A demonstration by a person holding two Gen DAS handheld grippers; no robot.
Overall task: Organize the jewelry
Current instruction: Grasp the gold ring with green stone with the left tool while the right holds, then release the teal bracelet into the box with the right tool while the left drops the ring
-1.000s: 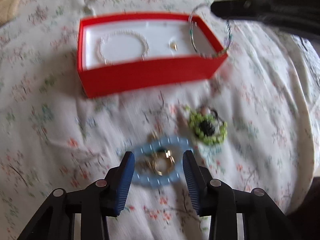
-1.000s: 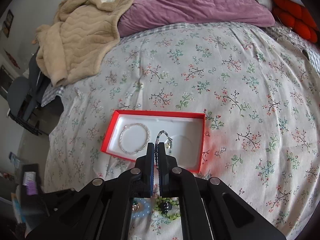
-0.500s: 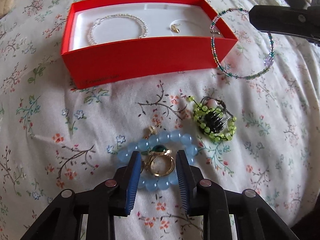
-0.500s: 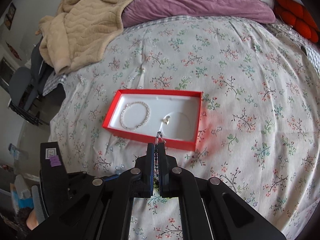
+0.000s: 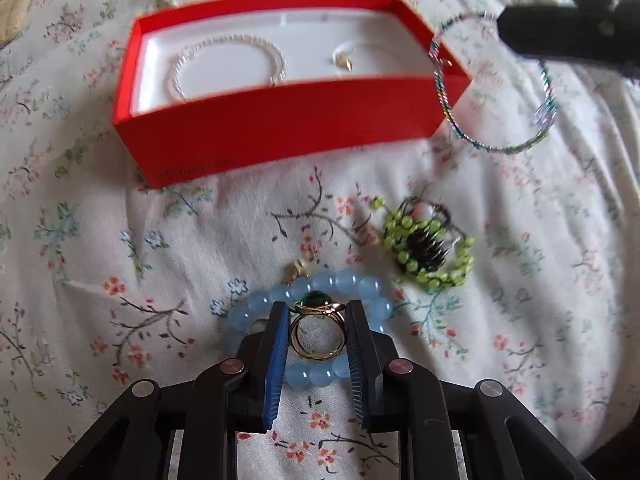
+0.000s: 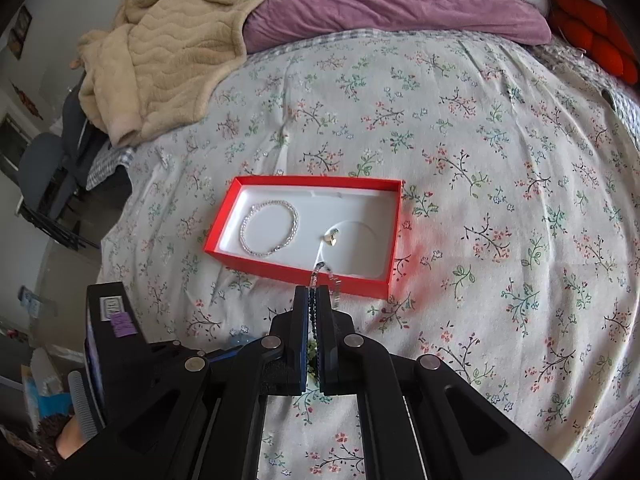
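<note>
Gold ring [image 5: 317, 334] with green stone, upright between left tongs [image 5: 318, 312].

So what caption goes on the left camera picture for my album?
Left tongs closing on a gold ring inside a blue bracelet, near the red box.

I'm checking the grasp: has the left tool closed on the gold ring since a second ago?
Yes. The left tool has just been closing; its blue pads now touch the gold ring with a green stone, inside the blue bead bracelet.
</note>
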